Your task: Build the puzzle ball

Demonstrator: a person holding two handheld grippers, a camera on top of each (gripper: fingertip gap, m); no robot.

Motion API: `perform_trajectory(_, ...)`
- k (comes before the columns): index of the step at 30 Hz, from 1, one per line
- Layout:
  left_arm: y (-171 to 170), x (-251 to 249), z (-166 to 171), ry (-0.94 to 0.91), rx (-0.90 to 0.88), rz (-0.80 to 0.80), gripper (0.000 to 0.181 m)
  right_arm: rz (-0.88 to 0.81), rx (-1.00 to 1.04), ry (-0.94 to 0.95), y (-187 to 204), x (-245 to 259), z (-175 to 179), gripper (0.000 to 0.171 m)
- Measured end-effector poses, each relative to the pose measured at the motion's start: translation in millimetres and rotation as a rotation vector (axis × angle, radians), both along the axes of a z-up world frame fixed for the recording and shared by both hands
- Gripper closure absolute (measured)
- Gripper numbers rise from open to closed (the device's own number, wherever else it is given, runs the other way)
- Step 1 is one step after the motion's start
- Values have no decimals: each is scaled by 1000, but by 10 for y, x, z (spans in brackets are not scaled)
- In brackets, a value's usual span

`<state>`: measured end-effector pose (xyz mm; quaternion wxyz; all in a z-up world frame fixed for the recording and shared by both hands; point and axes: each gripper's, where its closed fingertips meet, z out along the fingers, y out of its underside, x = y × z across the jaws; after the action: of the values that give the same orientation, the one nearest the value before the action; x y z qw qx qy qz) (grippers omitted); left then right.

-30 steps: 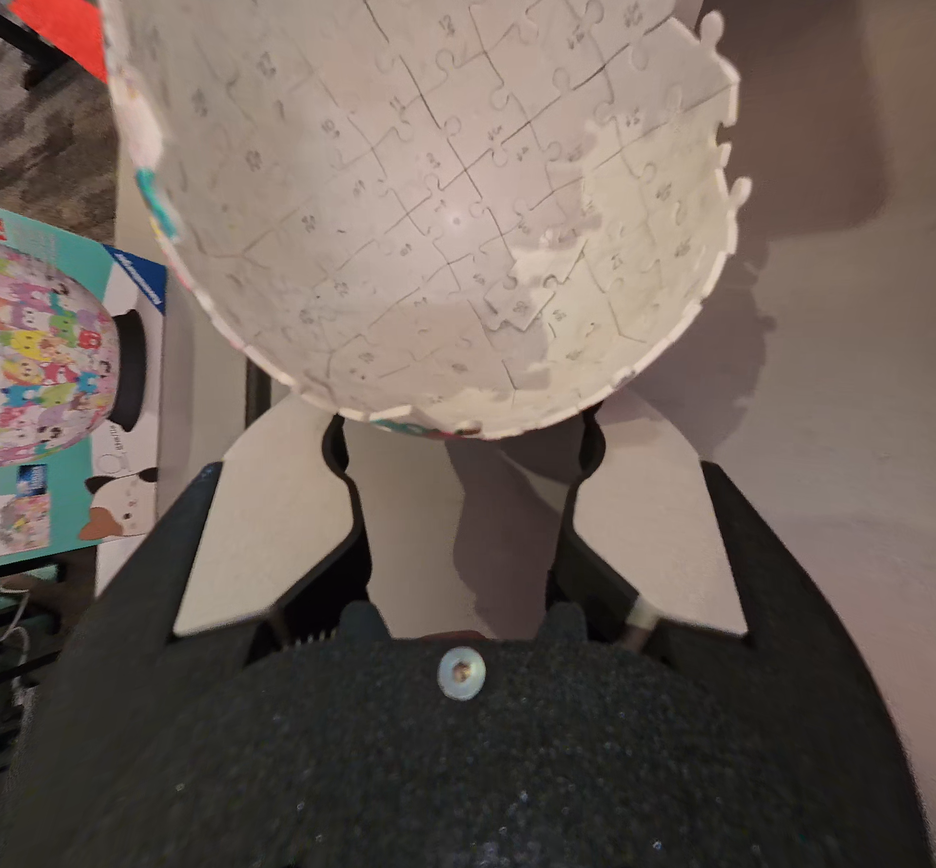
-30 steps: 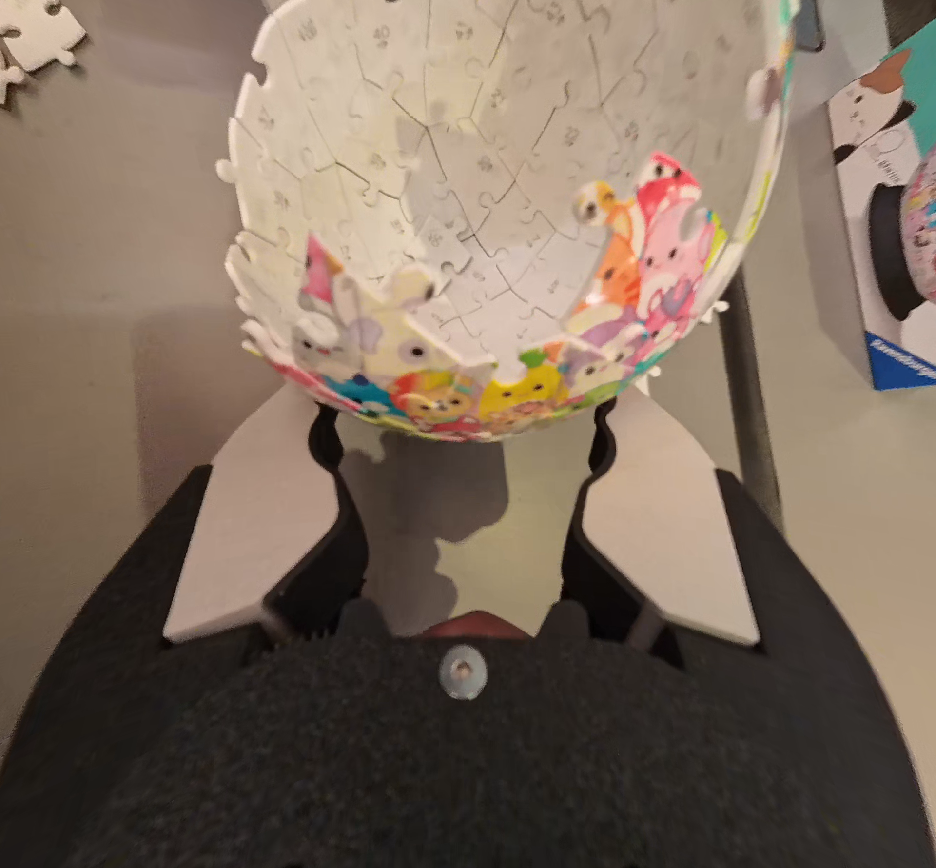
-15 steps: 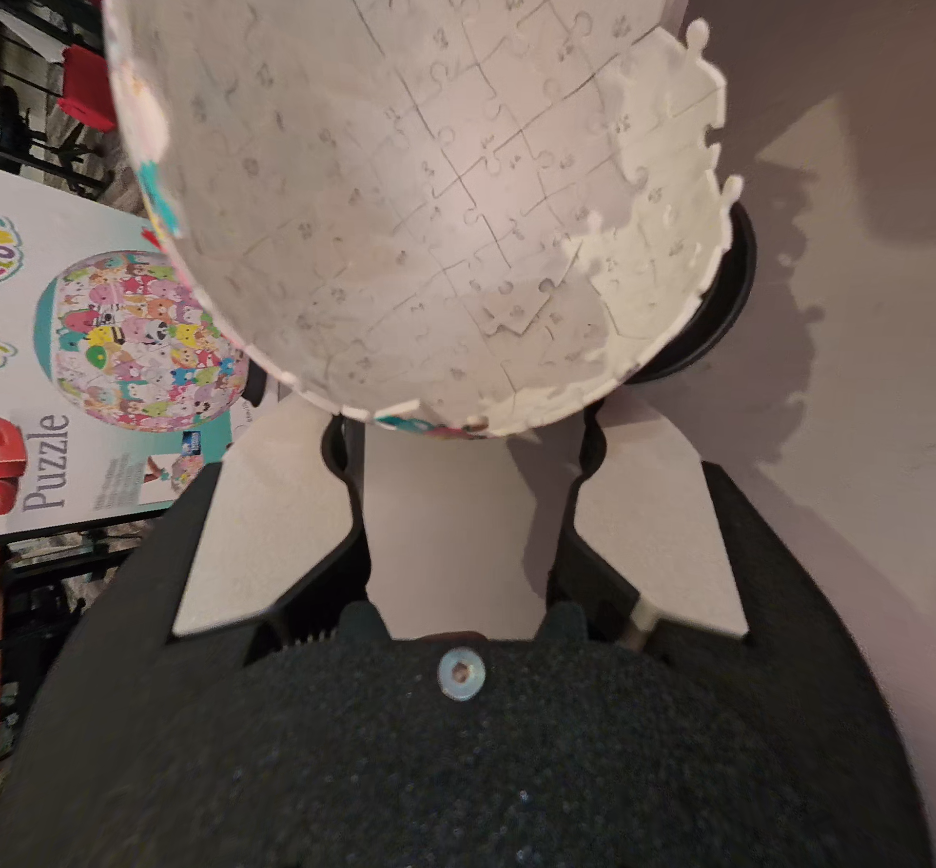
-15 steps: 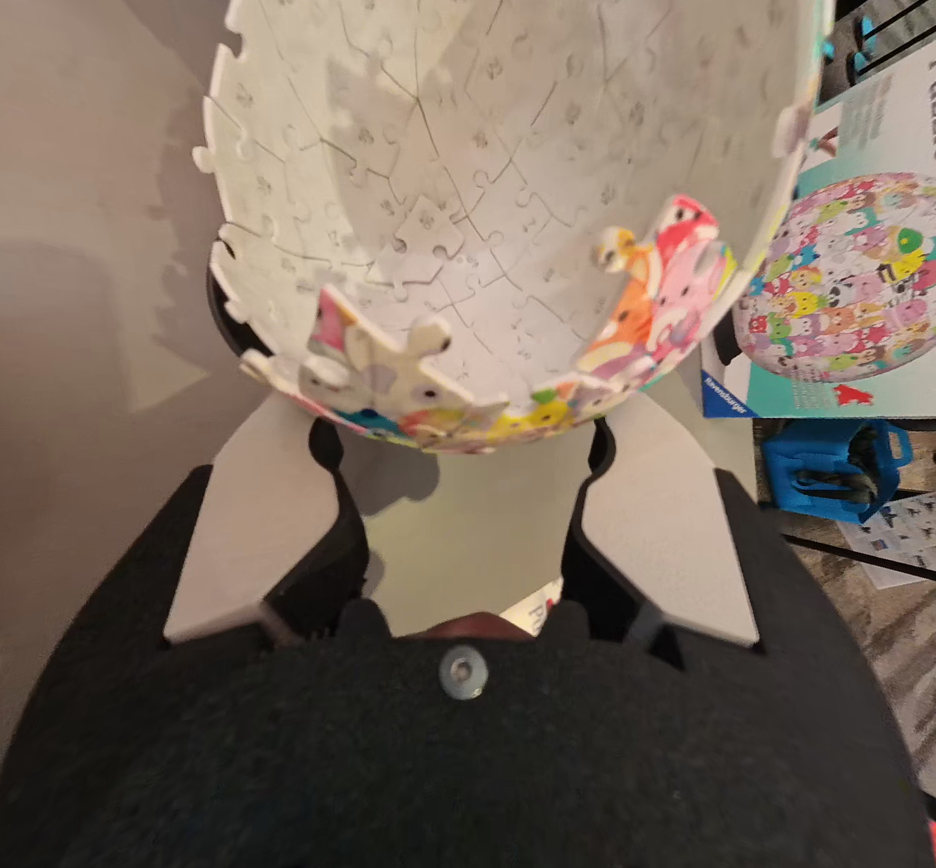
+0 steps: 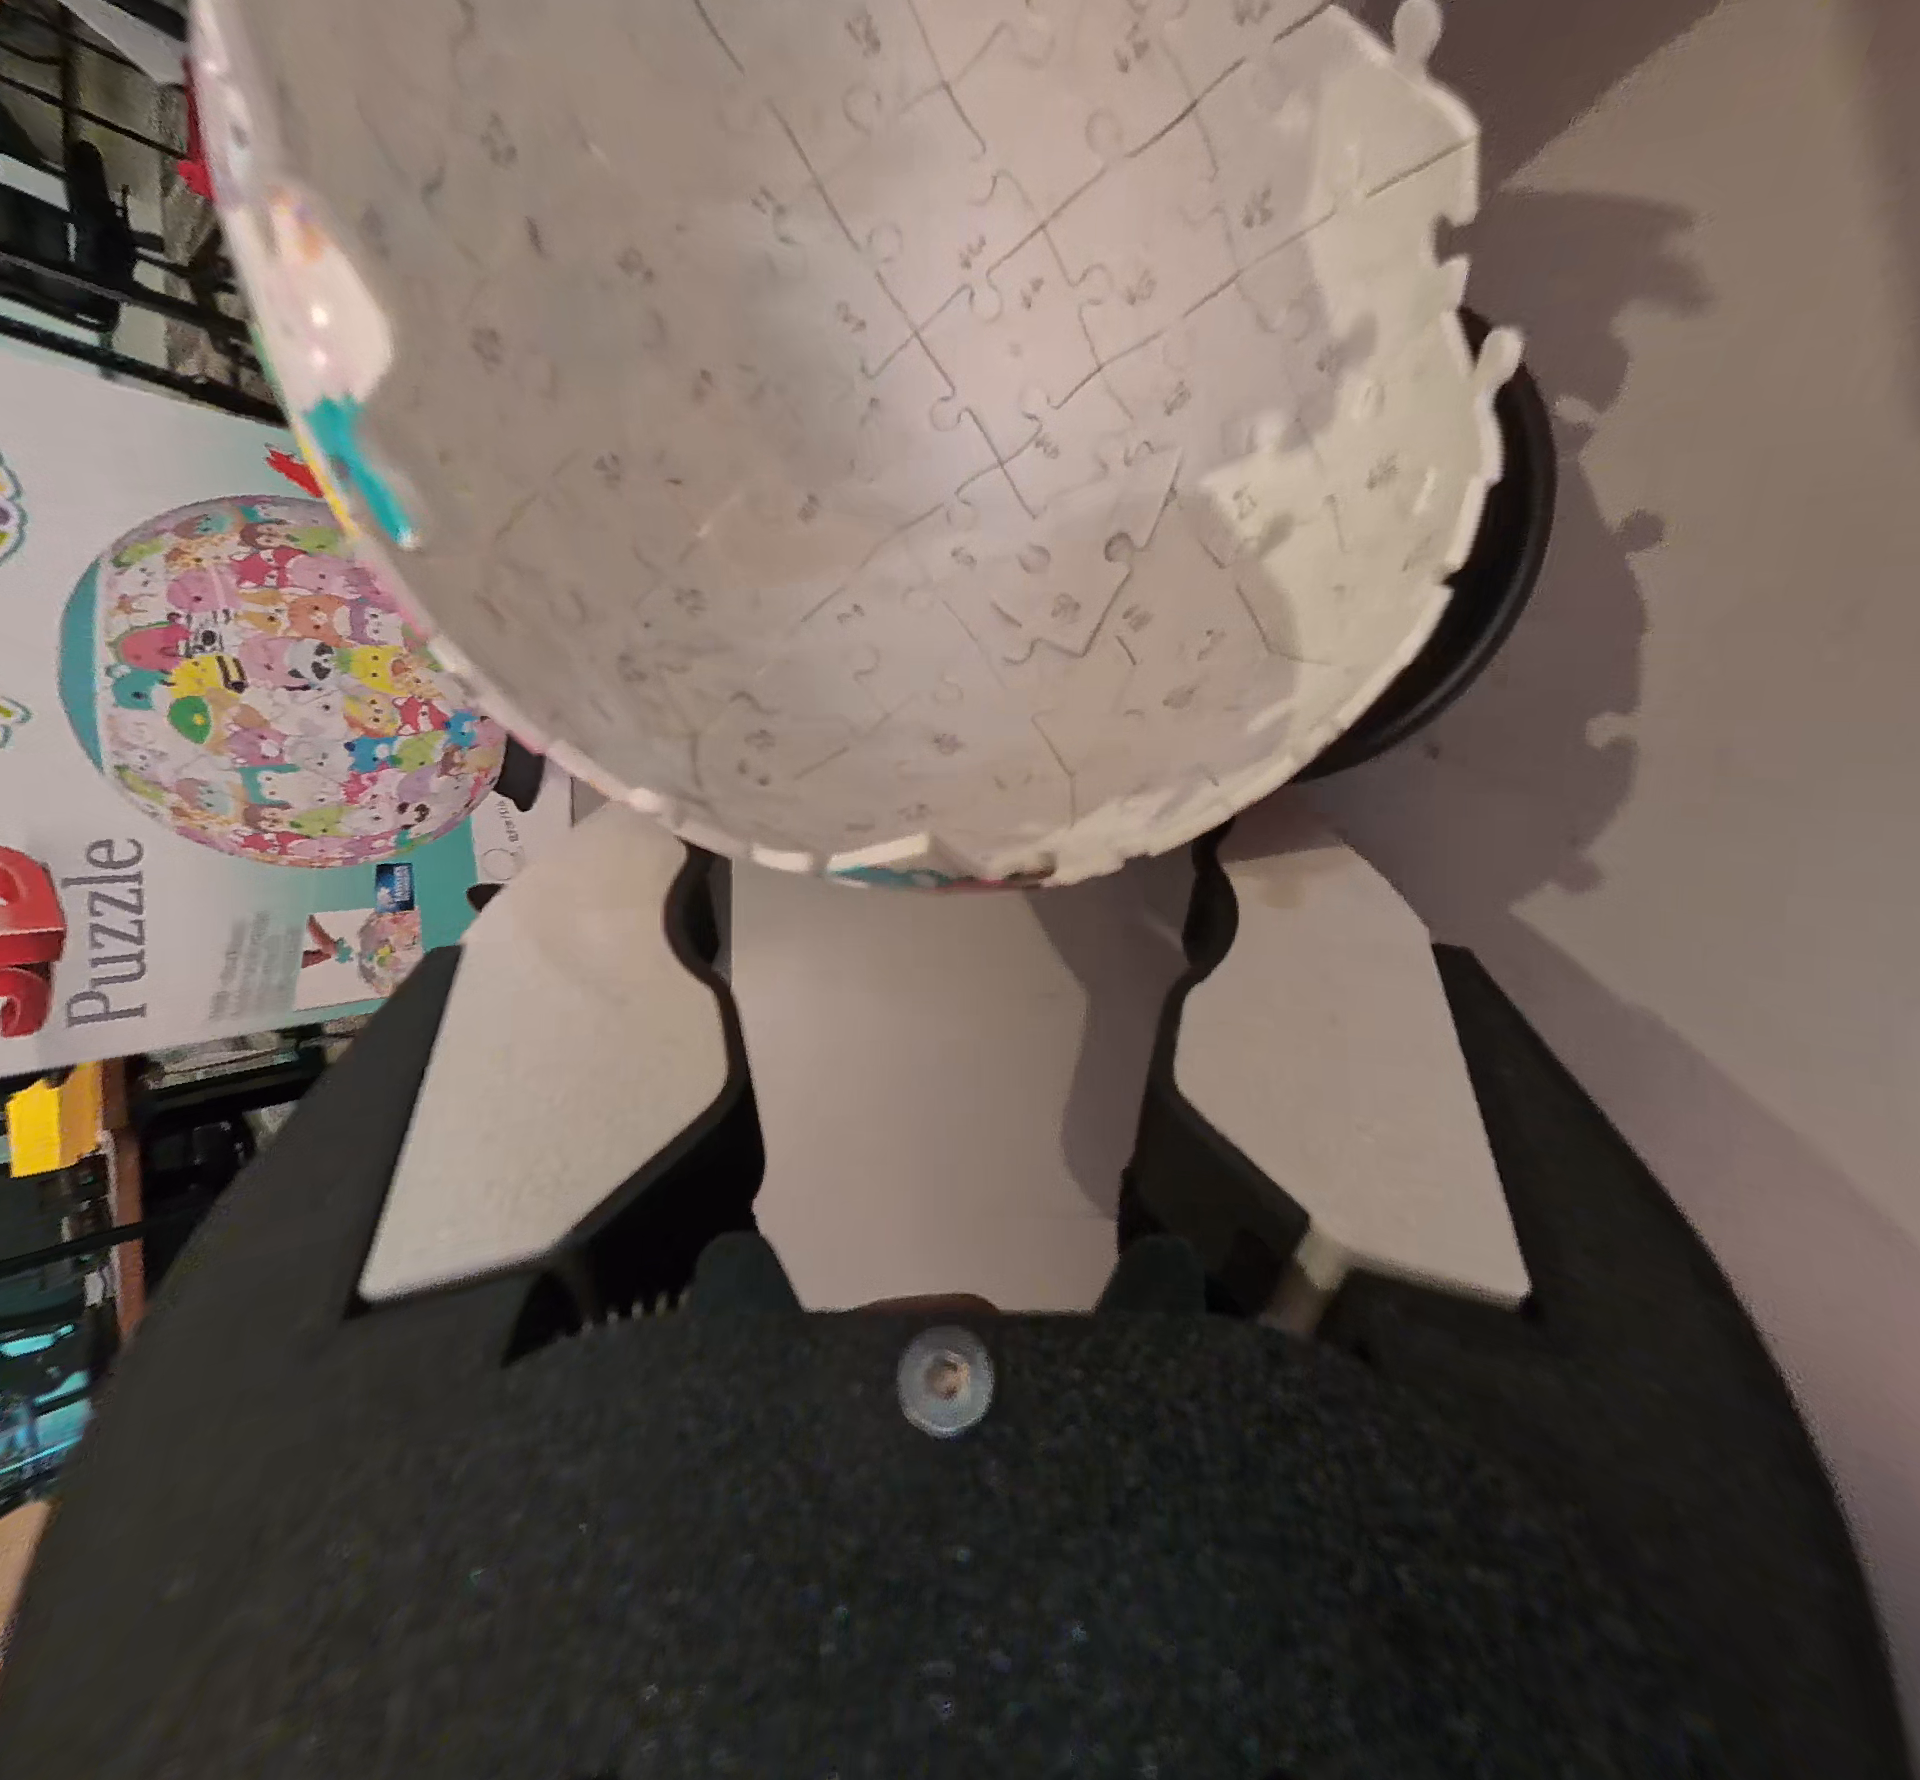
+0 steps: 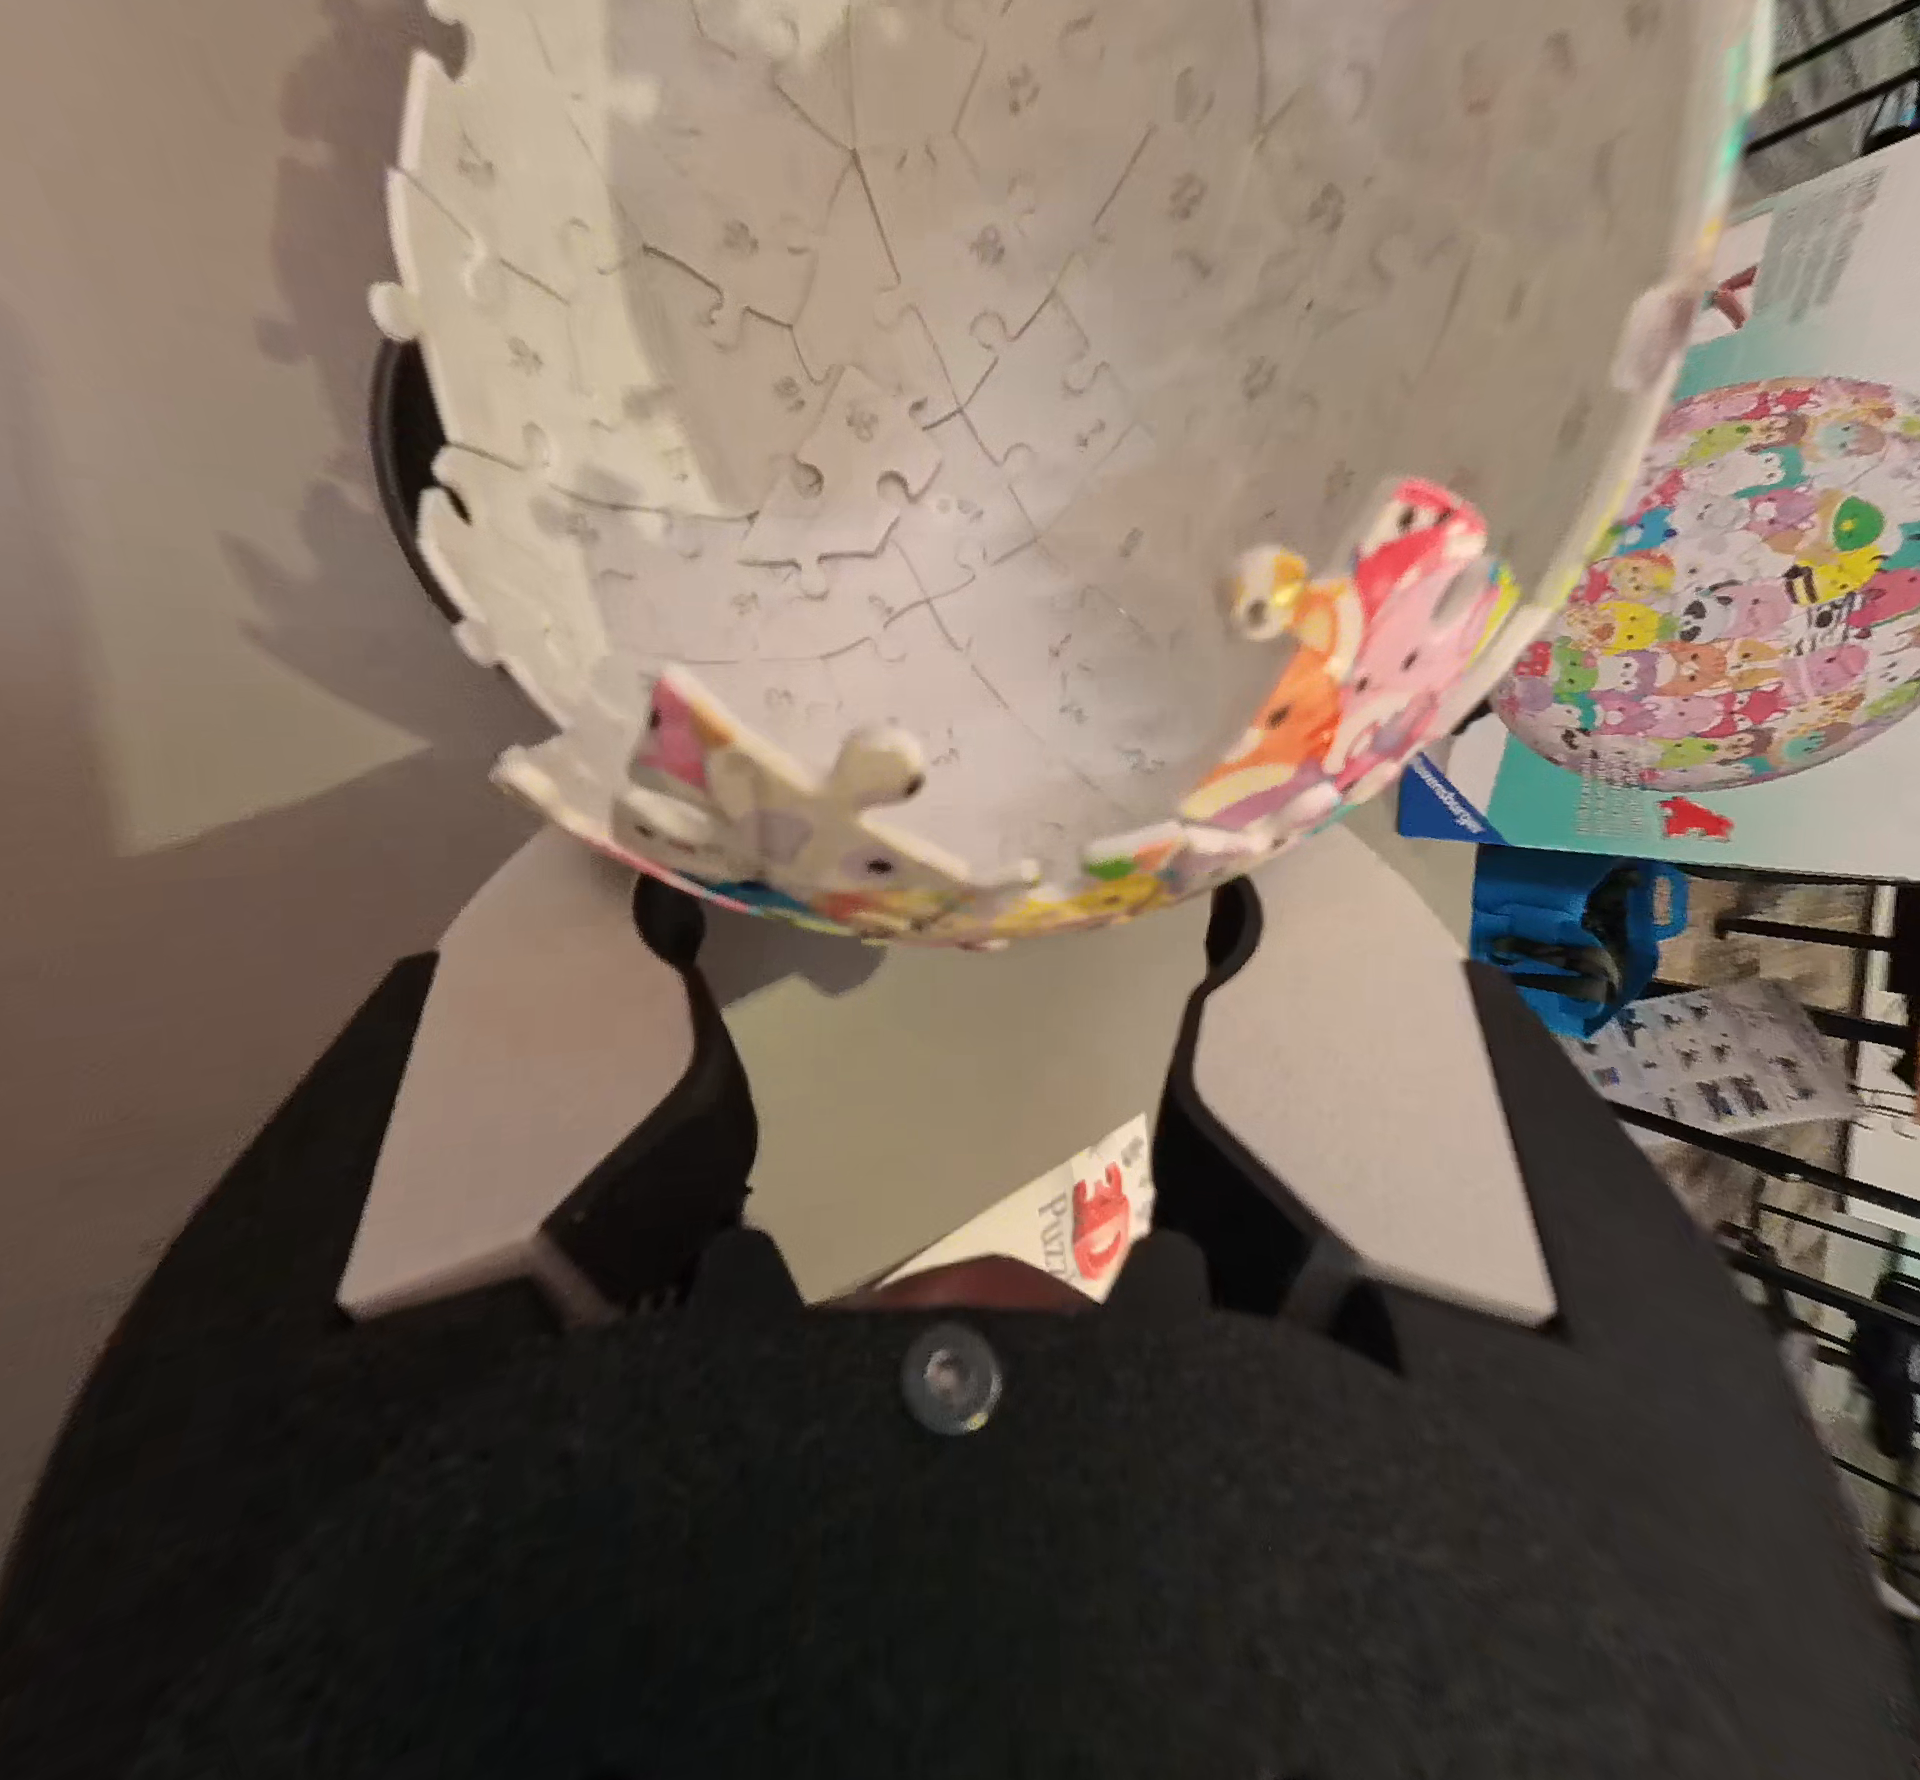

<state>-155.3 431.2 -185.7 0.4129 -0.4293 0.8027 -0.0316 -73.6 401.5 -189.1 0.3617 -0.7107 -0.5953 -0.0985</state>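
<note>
The half-built puzzle ball (image 5: 831, 328) is an open shell with a white inside and jagged rim. It fills the top of both wrist views (image 6: 1039, 276). My left gripper (image 5: 945, 889) clamps the shell's near edge between its wide-set fingers. My right gripper (image 6: 935, 909) clamps the opposite edge, where coloured cartoon pieces (image 6: 1382, 629) show. A loose white piece (image 6: 842, 483) lies inside the shell. A black ring stand (image 5: 1496, 587) sits right behind the shell, also in the right wrist view (image 6: 400, 483). I cannot tell whether the shell touches it.
The puzzle box (image 5: 208, 691) with a picture of the finished ball lies beside the shell, also in the right wrist view (image 6: 1766, 639). A blue object (image 6: 1569, 930) and dark racks lie past the table edge. A printed leaflet (image 6: 1070, 1221) lies under the right gripper. One gripper's finger ends stand about 10 cm off the other's.
Both grippers have carried the shell across the table to the black stand and the box. The stand has come into view behind it. The loose pieces on the table have left the right view.
</note>
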Motion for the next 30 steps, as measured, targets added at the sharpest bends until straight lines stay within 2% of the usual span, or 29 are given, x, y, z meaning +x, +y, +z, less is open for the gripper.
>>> perform_trajectory(14,17,-94,-68,13,26,43,91,30,255,-123,90,46,65,79)
perform_trajectory(22,37,-303,-122,4,-107,116,89,-38,134,-48,-51,200,-30,82)
perform_trajectory(24,43,-411,-108,-19,-194,162,92,-107,81,-30,-130,348,-50,82)
perform_trajectory(26,21,-522,-70,-80,-361,227,91,-212,26,11,-221,511,-46,82)
perform_trajectory(28,-30,-592,20,-183,-620,313,91,-334,-95,94,-373,618,-75,90)
perform_trajectory(30,-193,-572,238,-348,-978,314,94,-430,-195,264,-491,583,-46,88)
